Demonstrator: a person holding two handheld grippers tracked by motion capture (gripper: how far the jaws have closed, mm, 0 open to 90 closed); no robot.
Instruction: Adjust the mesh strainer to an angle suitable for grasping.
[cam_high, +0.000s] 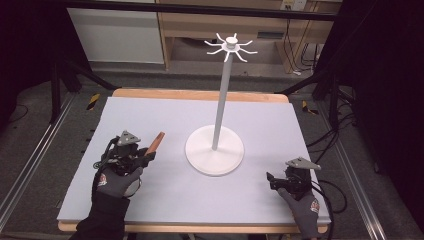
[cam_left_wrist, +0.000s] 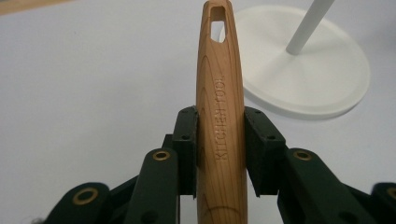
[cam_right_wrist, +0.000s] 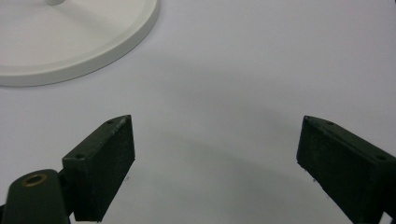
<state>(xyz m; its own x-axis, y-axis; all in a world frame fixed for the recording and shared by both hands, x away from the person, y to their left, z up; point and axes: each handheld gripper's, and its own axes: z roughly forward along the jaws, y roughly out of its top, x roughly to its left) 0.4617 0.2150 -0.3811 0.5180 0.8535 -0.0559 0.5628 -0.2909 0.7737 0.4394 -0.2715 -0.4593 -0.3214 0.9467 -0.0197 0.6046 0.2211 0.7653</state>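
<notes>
Left gripper pinches a wooden handle between its jaws; the handle, stamped "KITCHEN TOOL", has a slot near its far end and points toward the white stand. From above, the handle juts out just left of the stand's round base, above the grey table. Right gripper hovers near the table's front right, jaws spread wide, holding nothing.

The words "KITCHEN TOOL" run lengthwise along the wooden handle, stamped into the wood just beside the white stand base.
</notes>
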